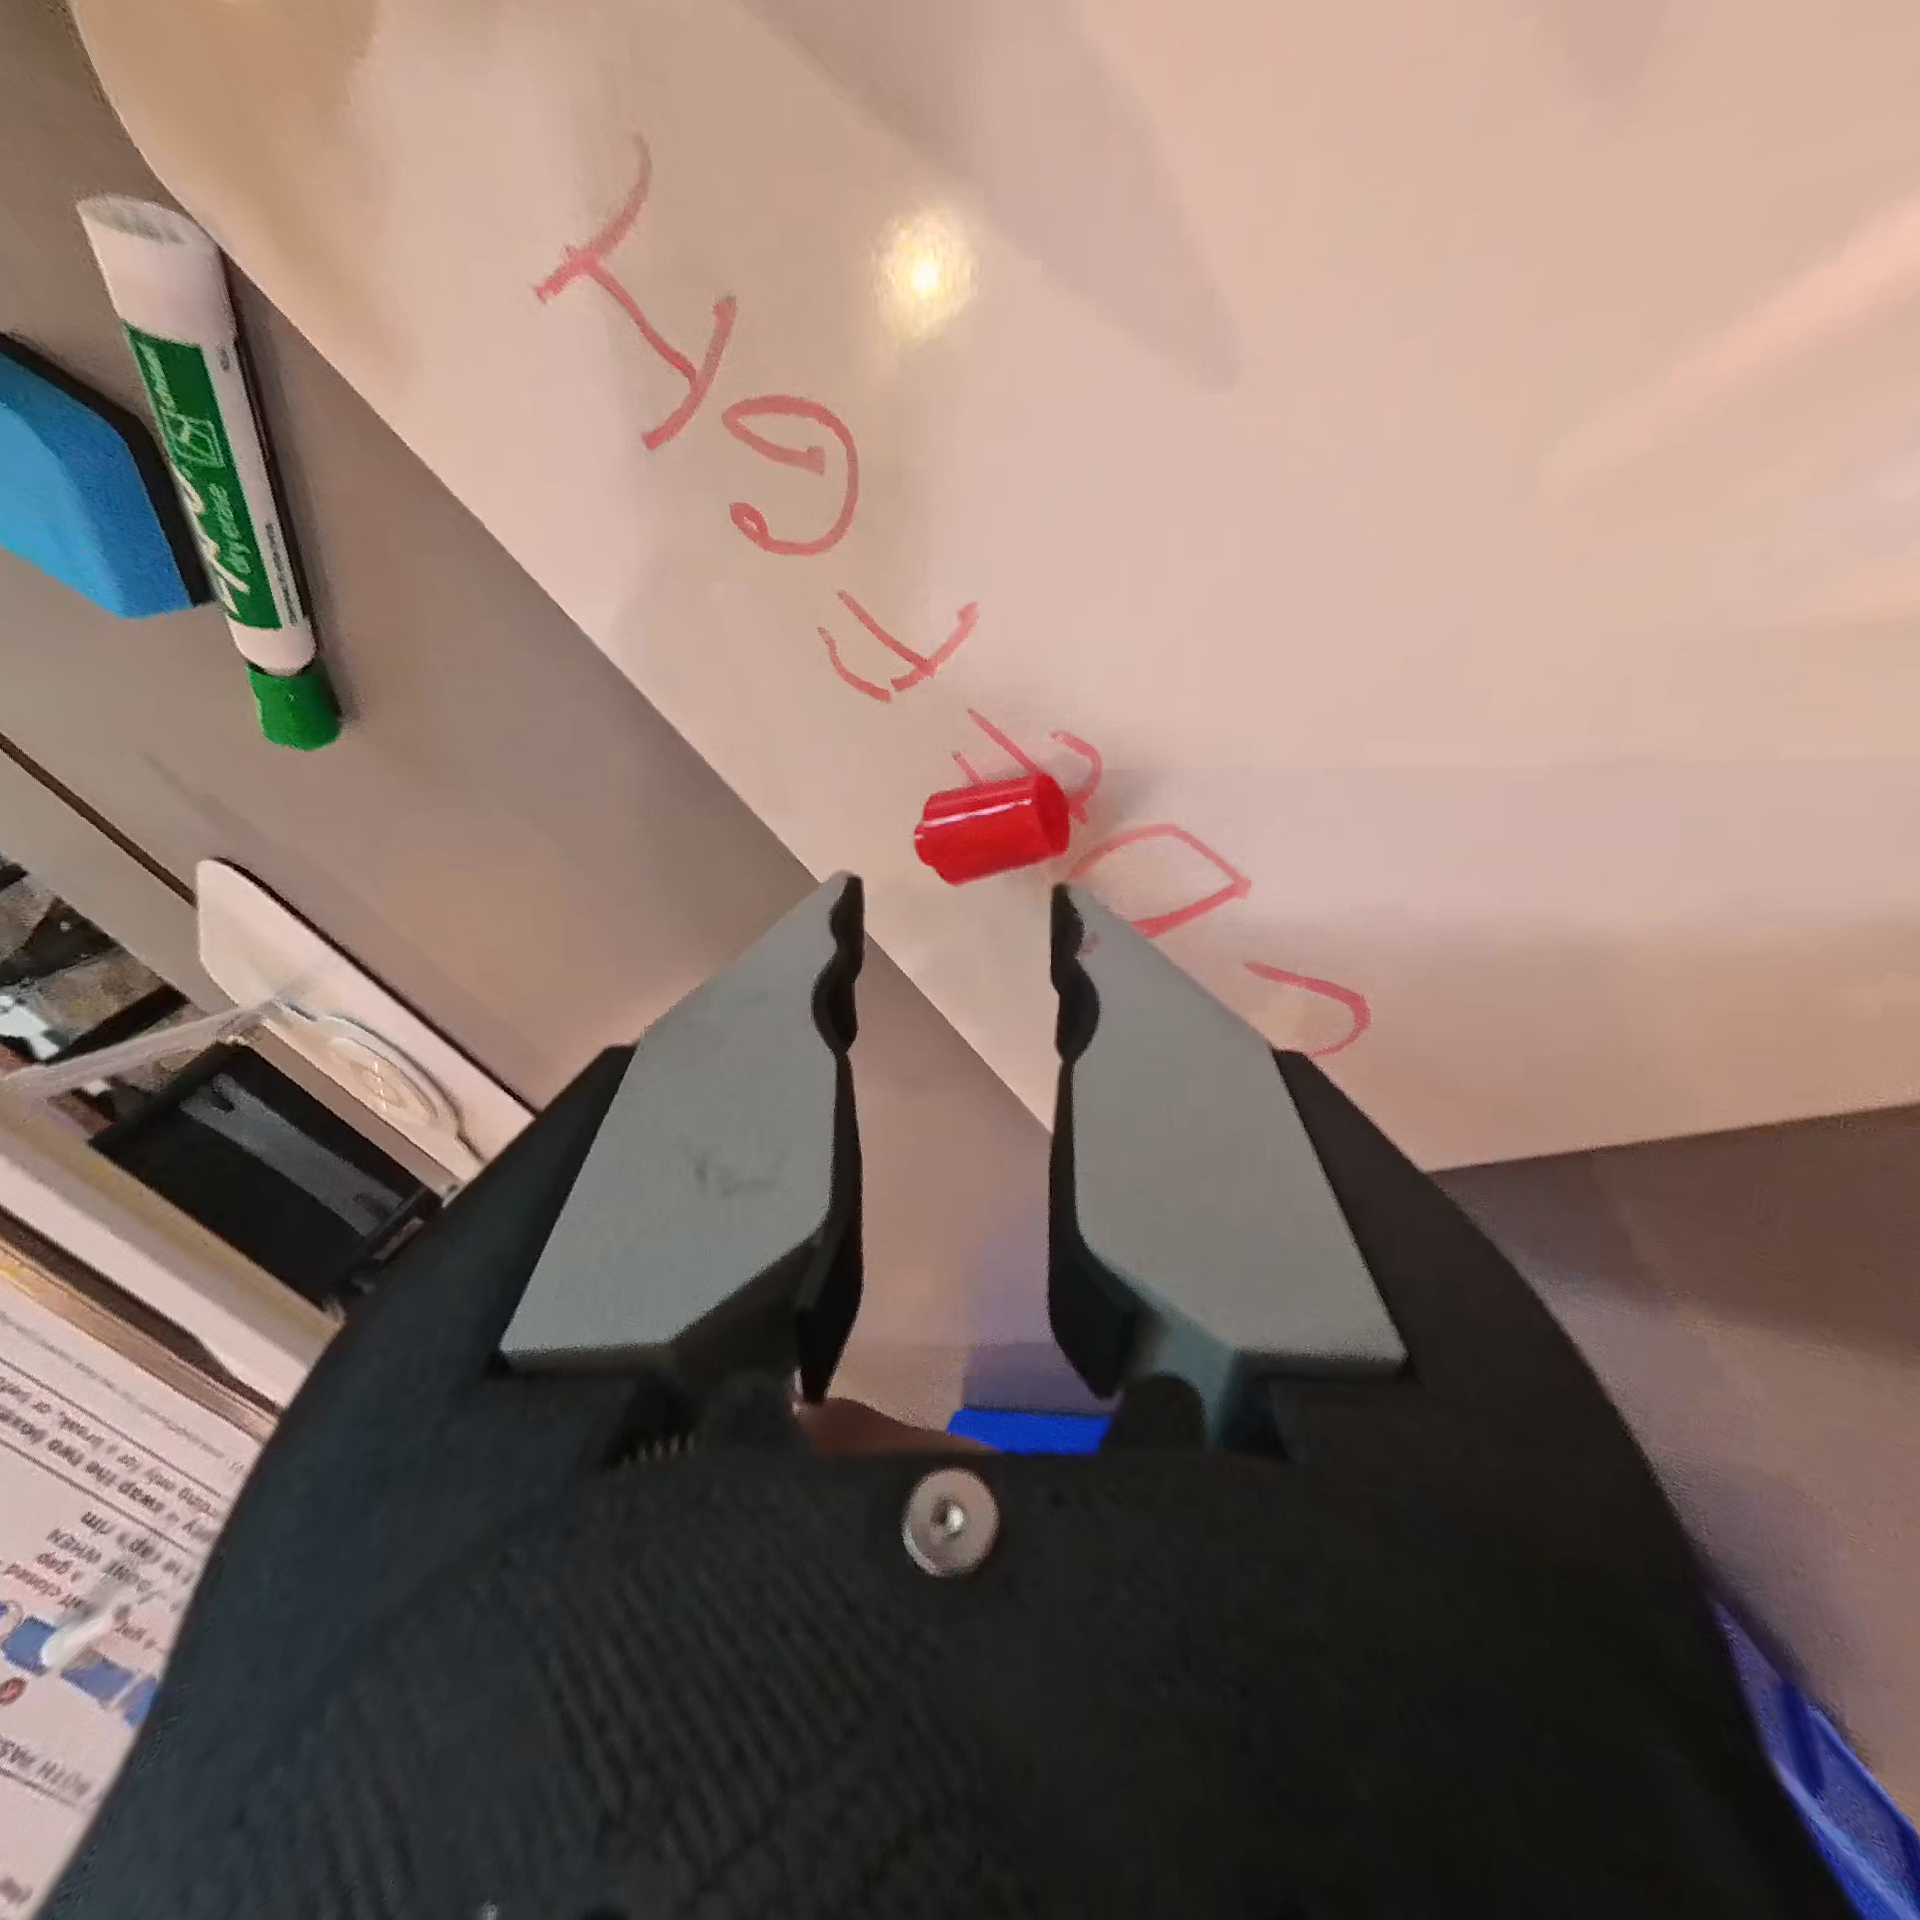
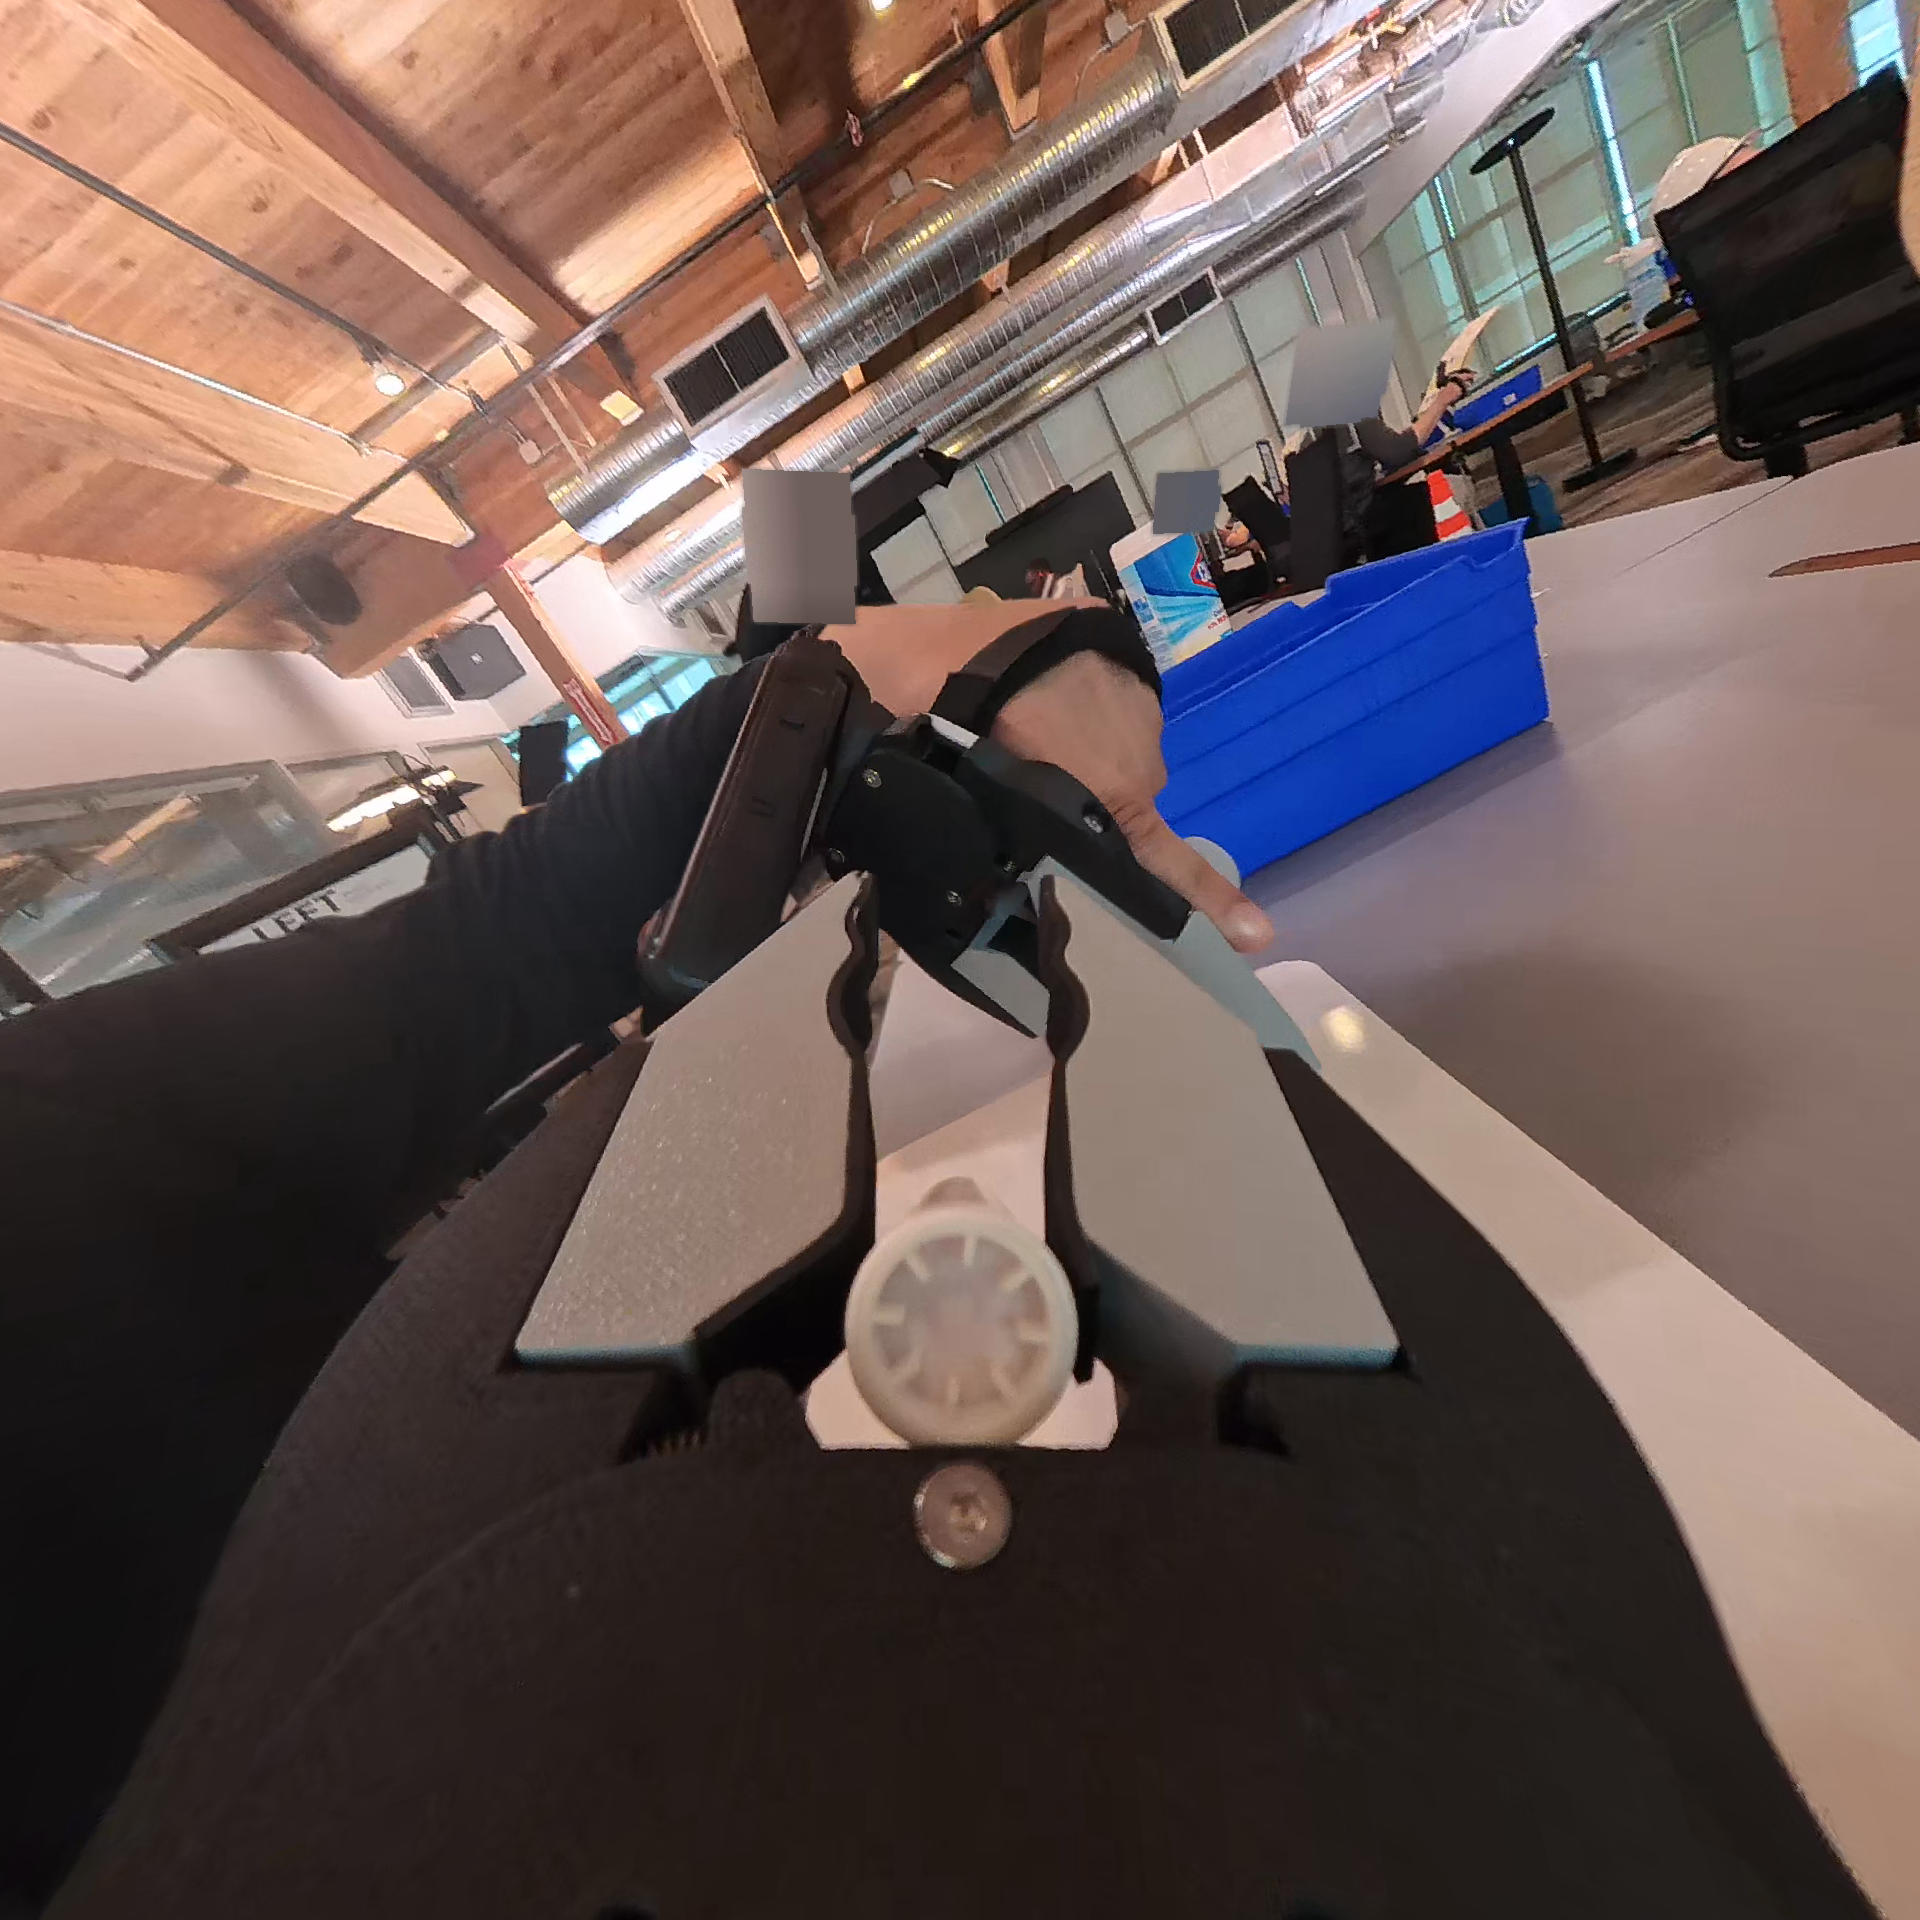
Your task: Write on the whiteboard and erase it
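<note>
The whiteboard [image 1: 1351, 520] lies flat and bears a line of red writing [image 1: 790, 488]. A red marker cap [image 1: 992, 828] lies on its side on the board, just past my left gripper's fingertips. My left gripper [image 1: 956, 904] is open with nothing between its pads. In the right wrist view my right gripper [image 2: 956, 914] is shut on a white-bodied marker [image 2: 961, 1340], seen end-on deep between the fingers; its tip is hidden. The board [image 2: 1558, 1351] lies below it. A hand [image 2: 1091, 727] holds the left gripper just ahead.
A green-capped marker [image 1: 218, 468] and a blue eraser [image 1: 83, 499] lie on the table [image 1: 468, 727] left of the board. A printed sheet [image 1: 94, 1507] is at lower left. A blue bin [image 2: 1371, 686] stands on the table beyond the board.
</note>
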